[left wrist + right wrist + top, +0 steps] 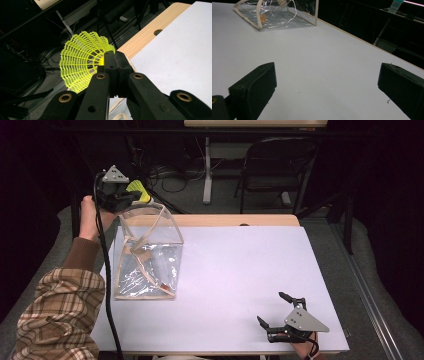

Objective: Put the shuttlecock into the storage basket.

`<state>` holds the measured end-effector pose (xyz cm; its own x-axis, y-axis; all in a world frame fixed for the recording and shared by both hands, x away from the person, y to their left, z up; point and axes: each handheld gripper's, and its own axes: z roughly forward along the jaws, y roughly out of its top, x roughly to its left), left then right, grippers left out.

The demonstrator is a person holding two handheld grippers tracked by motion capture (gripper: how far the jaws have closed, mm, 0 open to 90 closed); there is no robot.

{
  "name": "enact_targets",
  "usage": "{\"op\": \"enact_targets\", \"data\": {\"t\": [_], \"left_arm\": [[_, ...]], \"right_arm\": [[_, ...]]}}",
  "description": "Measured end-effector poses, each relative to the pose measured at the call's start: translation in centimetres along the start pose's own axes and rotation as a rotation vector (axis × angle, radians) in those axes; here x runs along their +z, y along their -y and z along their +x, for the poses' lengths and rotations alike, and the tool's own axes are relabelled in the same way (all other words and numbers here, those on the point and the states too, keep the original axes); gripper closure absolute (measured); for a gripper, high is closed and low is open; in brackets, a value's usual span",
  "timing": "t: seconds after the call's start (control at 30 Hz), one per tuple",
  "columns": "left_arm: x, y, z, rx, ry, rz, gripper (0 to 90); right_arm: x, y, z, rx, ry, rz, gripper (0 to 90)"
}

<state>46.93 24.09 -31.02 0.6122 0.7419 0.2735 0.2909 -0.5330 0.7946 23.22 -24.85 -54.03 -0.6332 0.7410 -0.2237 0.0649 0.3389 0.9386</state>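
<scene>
We held our left gripper (pixel 131 195) above the far left corner of the table (pixel 240 270), its black jaws pinched on a yellow shuttlecock (pixel 80 60), gripping it at the narrow end of its skirt while the fan of plastic mesh flared away beyond the table's far edge. Directly below and just nearer to us stood a clear plastic bag (pixel 147 252) with cream fabric trim, its top open and its floppy walls creased and glinting; it sat close to the left edge of the table. To the right of the bag the white sheet covering the table lay wide and flat, giving plenty of room to move. A strip of bare pale wood (pixel 215 220) with a small round hole showed along the far edge. Our right gripper (pixel 282 312) rested low near the front right corner, well apart from the bag, its two blocky black jaws spread wide with nothing between them. Beyond the table the room was dark, with a folding chair (pixel 272 167), table legs and loose cables on a grey floor.
</scene>
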Motion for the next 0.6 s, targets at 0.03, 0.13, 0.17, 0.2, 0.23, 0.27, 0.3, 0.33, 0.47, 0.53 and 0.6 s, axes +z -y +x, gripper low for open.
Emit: {"op": "enact_targets", "data": {"t": [0.03,0.13,0.17,0.2,0.23,0.27,0.3,0.33,0.47,0.53,0.6], "left_arm": [[0.0,0.0,0.0,0.001,0.001,0.003,90.0],[0.2,0.2,0.0,0.001,0.004,0.006,90.0],[0.3,0.2,0.0,0.002,0.005,0.008,90.0],[0.3,0.3,-0.1,0.0,0.006,0.01,90.0],[0.4,0.3,-0.1,-0.004,0.008,0.009,90.0],[0.5,0.4,-0.1,-0.002,0.008,0.011,90.0],[0.6,0.4,-0.1,-0.001,0.011,0.014,90.0],[0.7,0.5,-0.2,-0.003,0.012,0.013,90.0],[0.9,0.5,-0.3,0.001,0.016,0.02,90.0],[1.1,0.6,-0.3,0.0,0.019,0.021,90.0],[1.2,0.7,-0.4,0.0,0.022,0.025,90.0]], "right_arm": [[0.0,0.0,0.0,0.0,0.0,0.0,1.5],[0.0,0.0,0.0,0.0,0.0,0.0,1.5],[0.0,0.0,0.0,0.002,0.001,0.0,1.5],[0.0,0.0,0.0,0.0,0.001,0.0,1.5],[0.0,0.0,0.0,0.001,0.0,0.001,1.5],[0.0,0.0,0.0,0.0,0.0,0.0,1.5],[0.0,0.0,0.0,0.0,0.0,-0.001,1.5],[0.0,0.0,0.0,0.0,0.0,-0.001,1.5],[0.0,0.0,0.0,-0.001,0.0,0.0,1.5],[0.0,0.0,0.0,0.0,0.0,0.0,1.5],[0.0,0.0,0.0,0.0,0.0,0.0,1.5]]}}
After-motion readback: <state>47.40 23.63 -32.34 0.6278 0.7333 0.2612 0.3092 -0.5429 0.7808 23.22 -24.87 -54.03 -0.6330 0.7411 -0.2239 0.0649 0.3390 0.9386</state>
